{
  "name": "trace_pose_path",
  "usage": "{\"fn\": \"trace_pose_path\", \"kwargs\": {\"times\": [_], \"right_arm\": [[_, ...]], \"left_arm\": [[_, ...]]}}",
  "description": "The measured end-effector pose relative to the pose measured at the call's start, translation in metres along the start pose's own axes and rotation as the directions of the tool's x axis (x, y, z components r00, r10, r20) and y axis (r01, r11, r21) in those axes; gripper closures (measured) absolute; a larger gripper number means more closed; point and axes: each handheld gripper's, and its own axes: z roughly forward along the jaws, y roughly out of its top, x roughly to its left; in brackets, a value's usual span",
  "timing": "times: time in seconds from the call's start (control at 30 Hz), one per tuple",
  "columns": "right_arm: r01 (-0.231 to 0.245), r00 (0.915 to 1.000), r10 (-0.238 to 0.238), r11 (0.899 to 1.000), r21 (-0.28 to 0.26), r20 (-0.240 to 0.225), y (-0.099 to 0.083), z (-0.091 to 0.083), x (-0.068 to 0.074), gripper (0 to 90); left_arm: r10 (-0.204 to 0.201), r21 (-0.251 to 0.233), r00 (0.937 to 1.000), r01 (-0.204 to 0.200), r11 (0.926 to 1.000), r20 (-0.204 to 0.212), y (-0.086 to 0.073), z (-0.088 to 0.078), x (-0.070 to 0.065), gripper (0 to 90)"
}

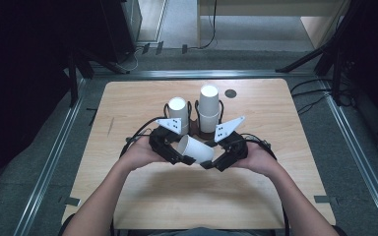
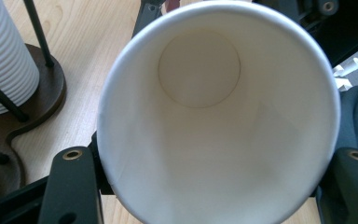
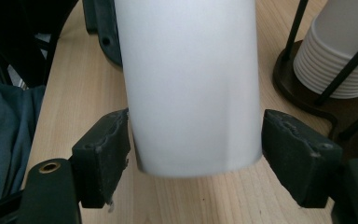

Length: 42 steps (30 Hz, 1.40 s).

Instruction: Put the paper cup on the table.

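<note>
Bare table (image 1: 142, 196) across lower frame, cup stacks (image 1: 209, 105) in dark holder (image 1: 197, 129) block upper centre, sideways cup (image 1: 196, 150) fills gap between grippers.

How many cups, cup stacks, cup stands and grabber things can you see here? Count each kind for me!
Loose paper cup, lying sideways between the two grabbers: 1
Stacks of white cups, left stack and right stack: 2
Dark cup stand holding both stacks: 1
Grabbers, left gripper and right gripper: 2
Total: 6
</note>
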Motion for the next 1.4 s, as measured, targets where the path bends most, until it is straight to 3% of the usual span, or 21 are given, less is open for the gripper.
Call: {"fn": "trace_pose_path", "kwargs": {"times": [0.3,0.5,0.67,0.87,0.97,1.0,1.17,1.23,1.33,1.4], "right_arm": [[-0.008,0.9998,0.007,1.0,0.007,0.019,-0.002,0.0,-0.002,23.5],[-0.012,0.9996,0.012,1.0,0.008,0.027,-0.002,0.001,-0.004,22.8],[-0.017,0.9992,0.017,1.0,0.007,0.037,-0.002,0.001,-0.005,22.9],[-0.014,0.9987,0.014,1.0,0.013,0.049,-0.003,0.002,-0.005,22.8],[-0.014,0.9983,0.014,1.0,0.012,0.056,-0.003,0.003,-0.006,22.8],[-0.014,0.9982,0.013,1.0,0.011,0.058,-0.003,0.003,-0.006,22.8],[-0.013,0.9983,0.012,1.0,0.017,0.056,-0.003,0.007,-0.006,22.8],[-0.011,0.9983,0.01,1.0,0.021,0.057,-0.003,0.008,-0.006,22.8],[-0.008,0.9986,0.006,1.0,0.03,0.052,-0.004,0.013,-0.005,22.9],[-0.009,0.999,0.007,0.999,0.037,0.044,-0.004,0.015,-0.006,22.9]], "left_arm": [[0.012,0.096,0.9994,-0.009,0.9954,-0.033,0.014,-0.012,0.001,31.5],[0.041,0.189,0.9983,-0.032,0.9815,-0.043,0.02,-0.009,0.001,31.3],[0.058,0.229,0.997,-0.045,0.9723,-0.051,0.029,-0.007,0.005,31.2],[0.078,0.244,0.9942,-0.058,0.9681,-0.074,0.037,-0.008,0.007,31.1],[0.083,0.268,0.9931,-0.059,0.9616,-0.082,0.038,-0.007,0.007,31.1],[0.091,0.291,0.9924,-0.063,0.9546,-0.082,0.038,-0.006,0.007,31.0],[0.116,0.345,0.989,-0.077,0.9356,-0.092,0.037,0.006,0.003,31.0],[0.118,0.349,0.989,-0.08,0.9338,-0.088,0.037,0.008,0.003,30.9],[0.12,0.37,0.9901,-0.085,0.9253,-0.073,0.036,0.015,0.001,30.8],[0.121,0.371,0.9904,-0.088,0.9246,-0.067,0.036,0.017,0.001,30.7]]}}
